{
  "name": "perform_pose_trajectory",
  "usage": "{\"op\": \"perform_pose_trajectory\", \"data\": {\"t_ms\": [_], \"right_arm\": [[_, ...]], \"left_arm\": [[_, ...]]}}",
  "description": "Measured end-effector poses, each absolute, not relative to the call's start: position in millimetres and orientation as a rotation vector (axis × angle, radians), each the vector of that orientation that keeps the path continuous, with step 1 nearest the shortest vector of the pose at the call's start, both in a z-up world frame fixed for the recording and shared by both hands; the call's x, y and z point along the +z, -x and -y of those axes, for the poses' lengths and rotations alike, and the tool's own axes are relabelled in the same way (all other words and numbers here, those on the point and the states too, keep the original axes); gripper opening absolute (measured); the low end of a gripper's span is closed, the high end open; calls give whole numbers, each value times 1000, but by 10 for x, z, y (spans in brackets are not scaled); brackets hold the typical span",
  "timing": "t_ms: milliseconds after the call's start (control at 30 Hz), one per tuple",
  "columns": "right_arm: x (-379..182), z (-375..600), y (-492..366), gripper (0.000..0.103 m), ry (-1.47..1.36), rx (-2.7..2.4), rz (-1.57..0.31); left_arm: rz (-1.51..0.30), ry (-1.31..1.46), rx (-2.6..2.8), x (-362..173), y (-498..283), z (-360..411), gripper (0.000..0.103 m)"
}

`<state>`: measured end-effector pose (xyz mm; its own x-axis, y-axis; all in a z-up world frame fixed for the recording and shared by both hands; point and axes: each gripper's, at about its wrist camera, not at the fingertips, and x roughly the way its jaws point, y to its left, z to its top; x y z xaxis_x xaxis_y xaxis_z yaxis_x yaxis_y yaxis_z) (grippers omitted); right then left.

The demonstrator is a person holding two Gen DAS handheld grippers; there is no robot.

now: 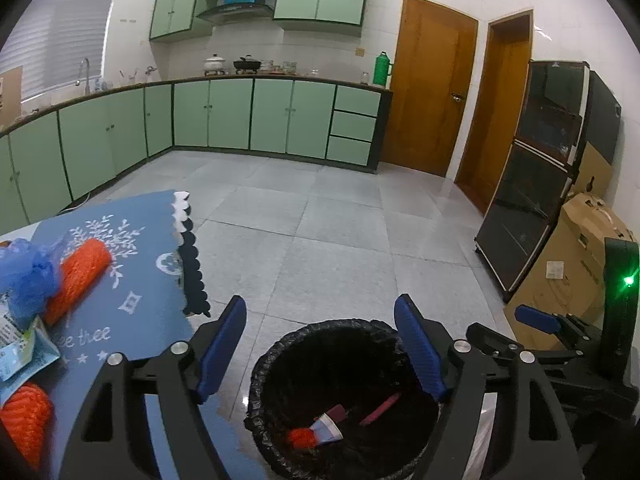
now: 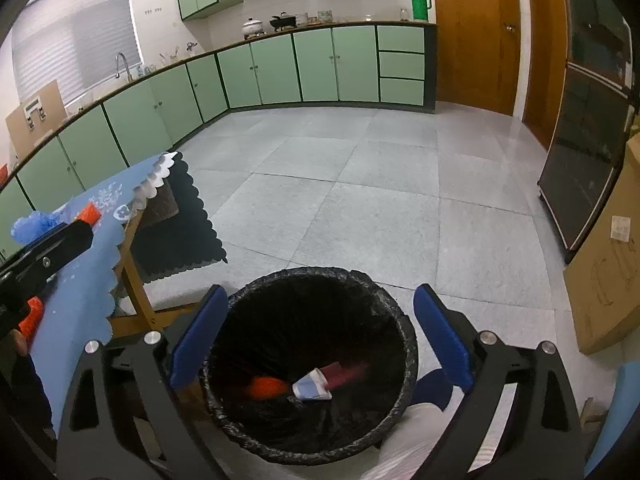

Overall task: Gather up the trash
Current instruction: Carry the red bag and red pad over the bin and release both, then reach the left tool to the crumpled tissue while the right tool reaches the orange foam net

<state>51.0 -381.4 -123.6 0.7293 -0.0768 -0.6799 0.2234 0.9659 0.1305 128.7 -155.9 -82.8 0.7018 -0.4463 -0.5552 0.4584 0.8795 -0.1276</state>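
Blue-padded left gripper (image 1: 320,348) and right gripper (image 2: 320,340) poised above round black-lined trash bin (image 2: 404,332), jaws spread wide, nothing between them. Inside bin: orange mesh wad (image 2: 266,387), crumpled blue-white wrapper (image 2: 312,388), red strip (image 1: 380,408). Left, on blue tablecloth (image 1: 148,280): more orange mesh rolls (image 1: 80,276), blue plastic bag (image 1: 28,276).

Black-lined bin (image 2: 308,364), blue snowflake-print tablecloth (image 1: 132,280), mint-green cabinets (image 1: 272,116)
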Motion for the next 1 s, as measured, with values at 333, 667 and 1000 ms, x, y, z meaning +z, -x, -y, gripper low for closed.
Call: {"op": "perform_pose_trajectory", "data": {"t_ms": [333, 667, 1000], "right_arm": [[-992, 3367, -542, 92, -213, -69, -693], [-822, 2545, -687, 92, -150, 78, -671], [-795, 1818, -734, 92, -108, 210, -664]], "left_arm": [[-558, -13, -366, -592, -1113, 867, 78], [-556, 18, -138, -587, -873, -140, 79], [-572, 48, 19, -703, -640, -922, 79]]}}
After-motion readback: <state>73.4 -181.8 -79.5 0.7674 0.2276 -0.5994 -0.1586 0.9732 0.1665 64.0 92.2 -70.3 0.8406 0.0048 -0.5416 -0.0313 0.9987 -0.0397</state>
